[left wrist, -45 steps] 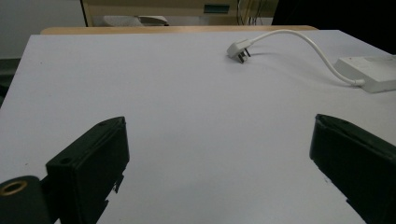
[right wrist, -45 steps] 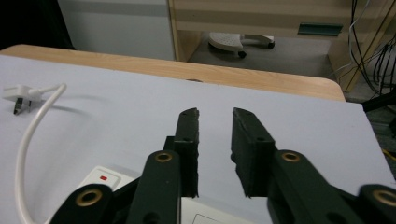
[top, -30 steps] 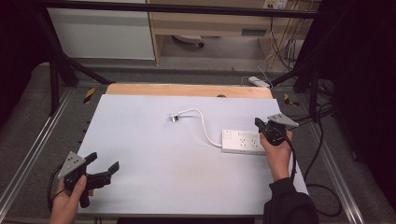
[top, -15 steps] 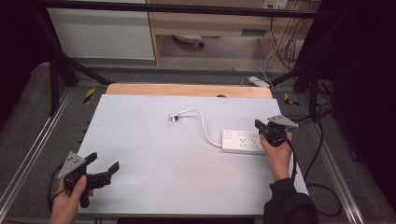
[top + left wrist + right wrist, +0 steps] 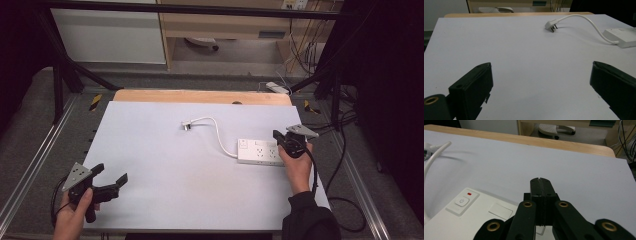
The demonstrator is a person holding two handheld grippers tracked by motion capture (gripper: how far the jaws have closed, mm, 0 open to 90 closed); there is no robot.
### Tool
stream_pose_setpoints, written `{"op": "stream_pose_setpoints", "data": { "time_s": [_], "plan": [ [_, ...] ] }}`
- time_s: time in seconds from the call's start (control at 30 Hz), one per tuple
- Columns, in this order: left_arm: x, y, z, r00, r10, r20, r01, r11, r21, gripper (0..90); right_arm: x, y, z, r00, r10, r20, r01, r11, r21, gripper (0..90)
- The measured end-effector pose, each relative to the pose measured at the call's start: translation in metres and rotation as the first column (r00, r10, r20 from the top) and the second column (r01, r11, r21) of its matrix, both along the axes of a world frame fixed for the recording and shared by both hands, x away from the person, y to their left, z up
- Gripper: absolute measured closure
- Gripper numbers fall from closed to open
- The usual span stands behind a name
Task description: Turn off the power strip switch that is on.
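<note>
A white power strip (image 5: 259,151) lies on the right part of the white table top (image 5: 165,165); its power button (image 5: 461,201) and a small red mark show in the right gripper view. Its white cable (image 5: 218,131) curves left to a plug (image 5: 186,126) lying loose on the table, also seen as the plug (image 5: 551,25) in the left gripper view. My right gripper (image 5: 278,136) hovers over the strip's right end, jaws pressed together with nothing between them (image 5: 540,182). My left gripper (image 5: 111,176) rests at the front left corner, jaws wide open and empty.
A wooden edge (image 5: 200,96) borders the table's far side. Black frame posts and cables (image 5: 345,145) hang along the right. A white cabinet (image 5: 110,35) and a shelf stand behind the table. A second white strip (image 5: 276,87) lies on the floor beyond the far right corner.
</note>
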State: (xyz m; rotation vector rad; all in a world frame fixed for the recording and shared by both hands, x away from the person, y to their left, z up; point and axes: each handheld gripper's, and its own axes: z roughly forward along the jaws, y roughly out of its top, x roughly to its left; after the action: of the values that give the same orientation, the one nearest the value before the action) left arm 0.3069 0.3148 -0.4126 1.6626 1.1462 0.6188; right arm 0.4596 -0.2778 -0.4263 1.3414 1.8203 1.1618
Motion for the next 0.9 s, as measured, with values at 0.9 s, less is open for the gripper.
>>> {"op": "stream_pose_setpoints", "data": {
  "time_s": [0.9],
  "plan": [
    [-0.001, 0.0, 0.001, 1.0, -0.003, 0.005, 0.003, 1.0, -0.002, 4.6, -0.005, -0.007, -0.011, 0.9973, -0.019, -0.071, 0.018, 0.9997, -0.015, 90.0]
  ]
}}
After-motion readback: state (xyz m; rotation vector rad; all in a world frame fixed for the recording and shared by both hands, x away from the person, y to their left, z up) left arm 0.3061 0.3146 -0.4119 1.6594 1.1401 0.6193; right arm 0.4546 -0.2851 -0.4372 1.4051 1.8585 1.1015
